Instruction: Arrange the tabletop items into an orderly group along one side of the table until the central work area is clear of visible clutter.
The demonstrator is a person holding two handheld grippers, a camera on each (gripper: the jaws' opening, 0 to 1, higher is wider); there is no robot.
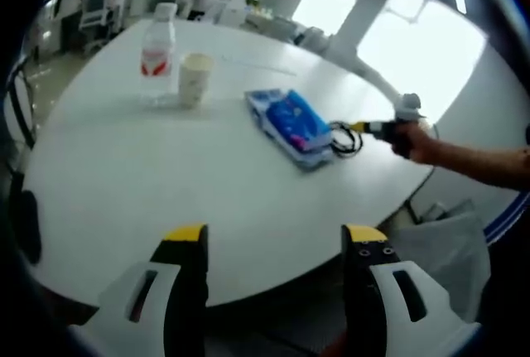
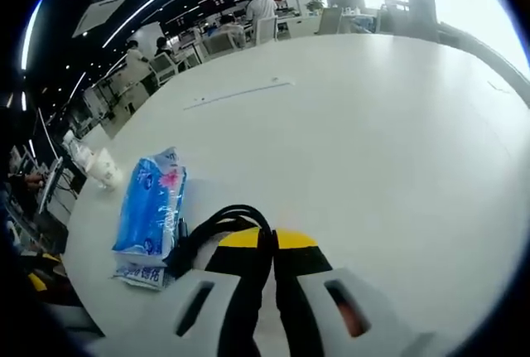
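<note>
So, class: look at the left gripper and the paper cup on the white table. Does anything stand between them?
Nothing visible does. In the left gripper view, the left gripper is open at the table's near edge, and only bare white table lies between it and the paper cup. The water bottle stands beside the cup; the blue tissue pack lies off to the side.

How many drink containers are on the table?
2: a water bottle and a paper cup beside it, at the table's far side. None seems hidden.
</note>
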